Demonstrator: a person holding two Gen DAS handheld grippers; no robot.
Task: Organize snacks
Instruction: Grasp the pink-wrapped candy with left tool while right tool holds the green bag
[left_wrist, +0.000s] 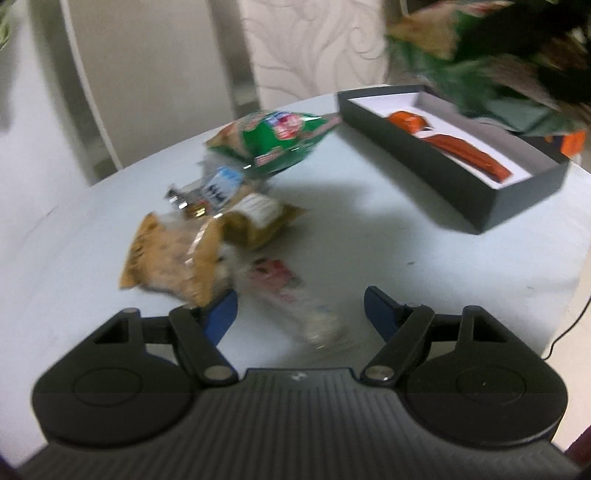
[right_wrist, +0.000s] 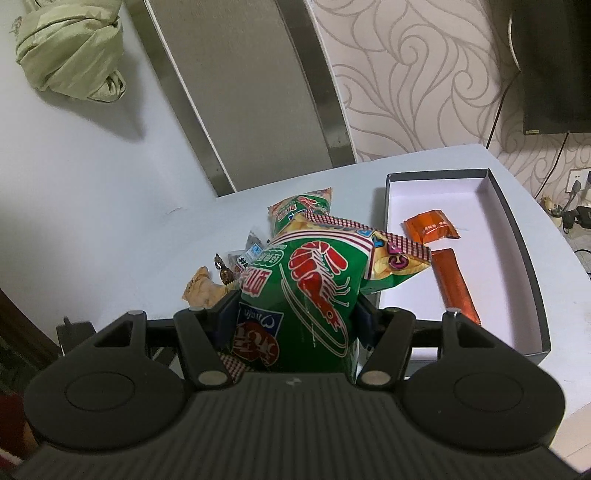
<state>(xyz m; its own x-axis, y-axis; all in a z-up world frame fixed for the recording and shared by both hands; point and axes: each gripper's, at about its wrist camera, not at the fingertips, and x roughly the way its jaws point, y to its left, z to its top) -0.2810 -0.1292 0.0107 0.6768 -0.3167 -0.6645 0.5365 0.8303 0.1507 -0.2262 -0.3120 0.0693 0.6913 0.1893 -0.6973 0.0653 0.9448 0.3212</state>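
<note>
on the pale desk (right_wrist: 140, 229) a loose heap of snacks lies left of a shallow dark box (right_wrist: 524, 258) with a white floor. the right claw (right_wrist: 295, 314) pinches a green shrimp-cracker bag (right_wrist: 317, 280) between its blue pads, the bag standing up out of the jaws and lifted clear of the desk, its upper corner overlapping the box's near left edge in the right wrist view. inside the box lie a small orange packet (right_wrist: 430, 229) and, just below it, a long orange stick pack (right_wrist: 456, 286), close together but whether they touch cannot be told.

the left claw (left_wrist: 301, 310) hangs spread over the heap with nothing gripped; its left pad sits right at the edge of a tan crinkled packet (left_wrist: 173, 258), and a blurred clear wrapper with red print (left_wrist: 291, 299) lies on the desk between the open fingers. further back in the heap are a second green bag (left_wrist: 277, 140), a small blue-and-white labelled pack (left_wrist: 221, 184) and an olive-yellow packet (left_wrist: 258, 218). the held bag shows as a green blur at the top right of the left wrist view.
</note>
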